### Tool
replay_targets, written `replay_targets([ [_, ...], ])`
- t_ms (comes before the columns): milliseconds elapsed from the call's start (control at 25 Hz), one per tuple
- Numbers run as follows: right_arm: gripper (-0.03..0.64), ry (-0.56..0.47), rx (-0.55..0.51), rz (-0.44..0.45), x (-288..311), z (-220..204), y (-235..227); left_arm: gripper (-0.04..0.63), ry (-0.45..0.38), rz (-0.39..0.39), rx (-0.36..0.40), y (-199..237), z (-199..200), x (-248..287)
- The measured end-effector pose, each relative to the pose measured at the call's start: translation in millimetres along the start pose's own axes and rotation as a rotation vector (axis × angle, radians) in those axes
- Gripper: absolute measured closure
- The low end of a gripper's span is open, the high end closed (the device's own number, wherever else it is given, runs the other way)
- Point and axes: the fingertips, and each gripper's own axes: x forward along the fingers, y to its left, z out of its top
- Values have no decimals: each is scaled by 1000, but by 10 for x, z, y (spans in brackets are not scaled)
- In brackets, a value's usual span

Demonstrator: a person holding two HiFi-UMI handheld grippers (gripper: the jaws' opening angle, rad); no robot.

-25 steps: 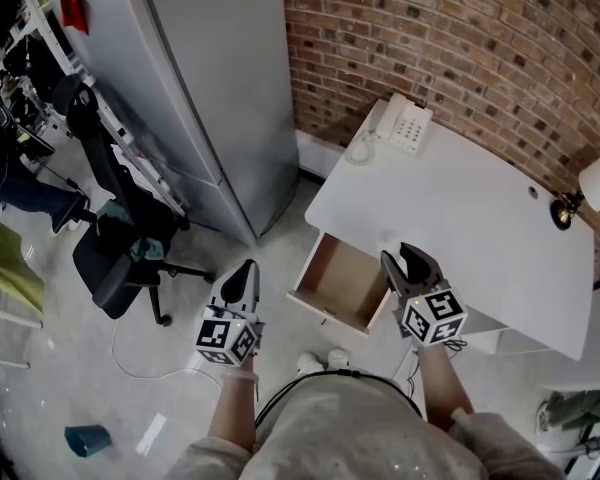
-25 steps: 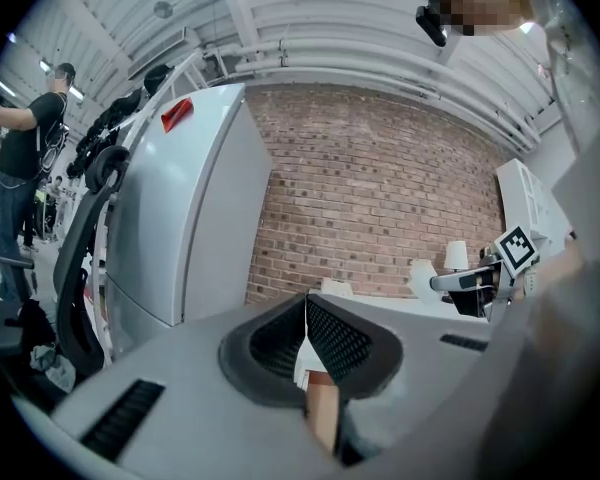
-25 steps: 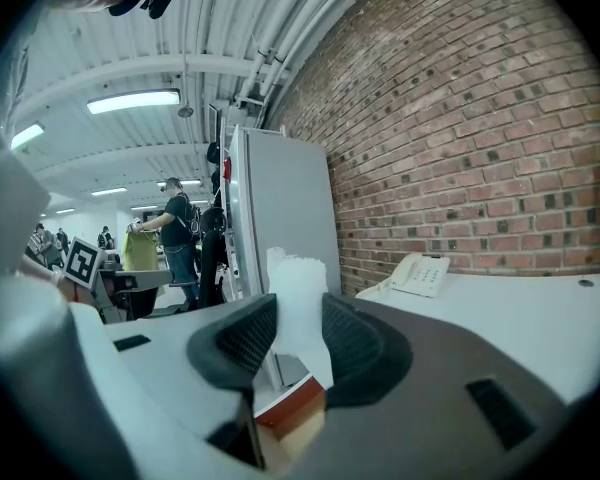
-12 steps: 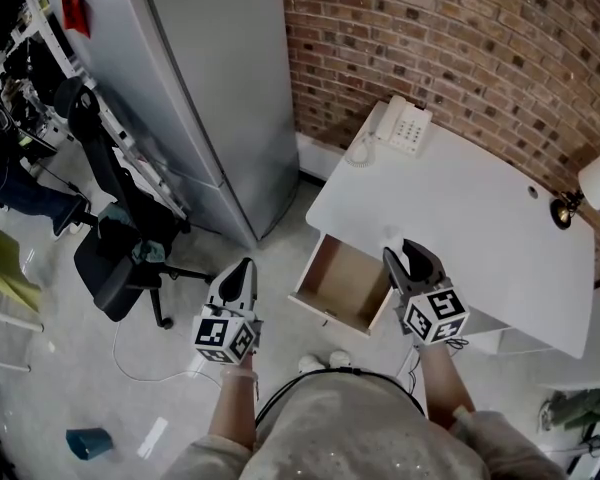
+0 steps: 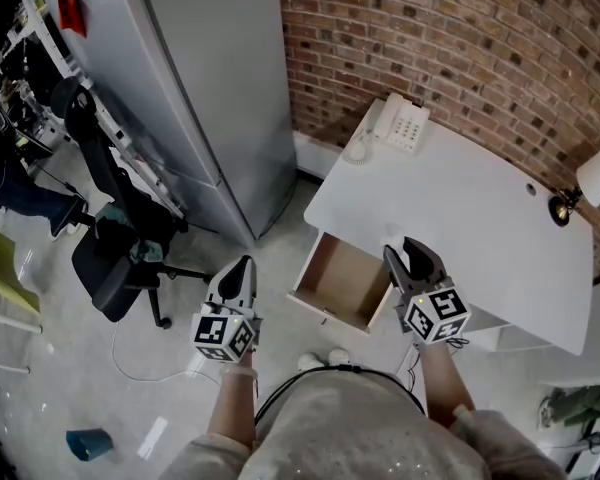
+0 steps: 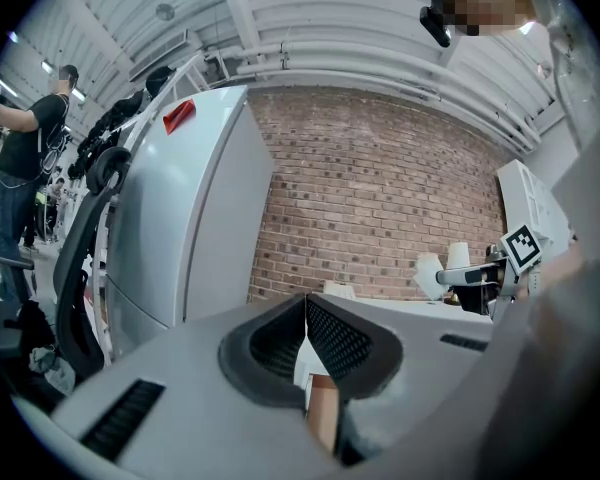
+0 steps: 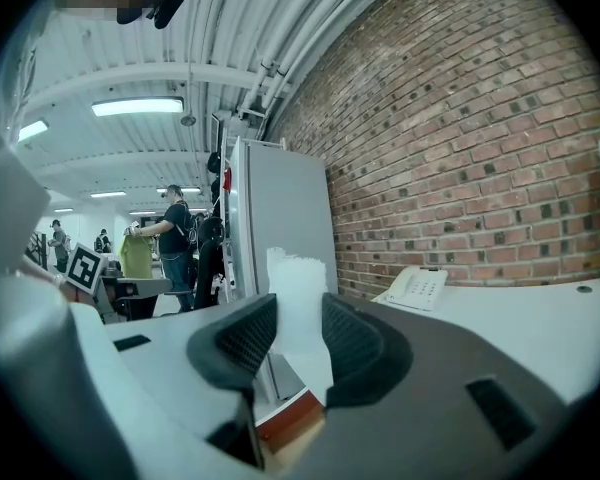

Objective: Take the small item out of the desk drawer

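Note:
The white desk (image 5: 480, 208) stands against the brick wall, with its wooden drawer (image 5: 342, 284) pulled open below its front left corner; what I see of the drawer's inside is bare. My right gripper (image 5: 412, 258) hangs over the drawer's right edge. In the right gripper view its pads (image 7: 248, 336) are shut on a small white, slightly see-through item (image 7: 298, 293) that sticks up above them. My left gripper (image 5: 242, 270) is held over the floor to the left of the drawer, its jaws shut with nothing between them, tips meeting (image 6: 305, 310).
A white telephone (image 5: 402, 125) sits at the desk's far left corner and a lamp (image 5: 588, 183) at its far right. A tall grey cabinet (image 5: 210, 88) stands left of the desk, an office chair (image 5: 120, 253) beside it. A blue cup (image 5: 87, 440) lies on the floor.

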Motion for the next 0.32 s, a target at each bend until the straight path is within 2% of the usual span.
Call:
replay_targets([
  [320, 468, -13, 3, 5, 18, 7, 16, 586, -2, 1, -6, 26, -2, 5],
])
